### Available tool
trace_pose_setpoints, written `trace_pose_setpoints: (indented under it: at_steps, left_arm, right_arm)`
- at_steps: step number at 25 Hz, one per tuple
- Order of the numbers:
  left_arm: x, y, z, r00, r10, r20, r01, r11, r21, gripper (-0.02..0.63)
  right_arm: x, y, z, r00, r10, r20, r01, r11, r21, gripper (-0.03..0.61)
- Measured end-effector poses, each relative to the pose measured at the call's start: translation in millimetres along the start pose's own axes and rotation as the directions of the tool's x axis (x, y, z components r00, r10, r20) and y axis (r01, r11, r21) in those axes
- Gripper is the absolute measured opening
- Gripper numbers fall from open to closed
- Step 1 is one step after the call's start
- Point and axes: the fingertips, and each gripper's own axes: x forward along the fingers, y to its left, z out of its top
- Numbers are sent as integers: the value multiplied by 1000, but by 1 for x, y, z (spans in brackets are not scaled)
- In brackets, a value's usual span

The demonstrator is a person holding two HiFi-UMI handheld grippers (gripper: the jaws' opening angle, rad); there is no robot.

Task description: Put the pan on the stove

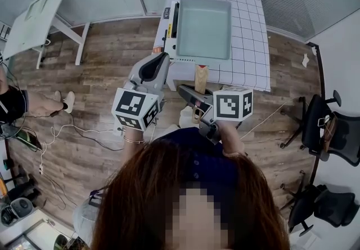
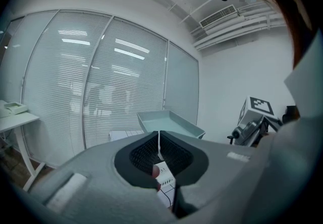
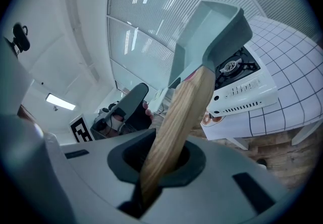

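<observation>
Right gripper view: right claw pinches wooden handle of pale-green pan, left claw pressed together.

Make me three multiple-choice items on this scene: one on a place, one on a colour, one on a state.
1. Where does the stove stand?
A. on the floor
B. on the grid-patterned table
C. on a chair

2. What colour is the pan?
A. red
B. black
C. pale green

3. What does the right gripper hold?
A. nothing
B. the pan's wooden handle
C. a cable

Key: 1 B, the stove sits on the checked cloth; 2 C, the pan's body is pale green; 3 B, the jaws clamp the handle.
</observation>
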Motion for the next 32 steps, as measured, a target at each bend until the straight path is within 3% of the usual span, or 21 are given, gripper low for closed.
trace_pose_setpoints:
  at_steps: [32]
  left_arm:
    - [47,21,0,998,45,-34,-44,999,5,21]
  right_arm:
    - [15,-43,38,999,10,-48,-8,1000,28,45]
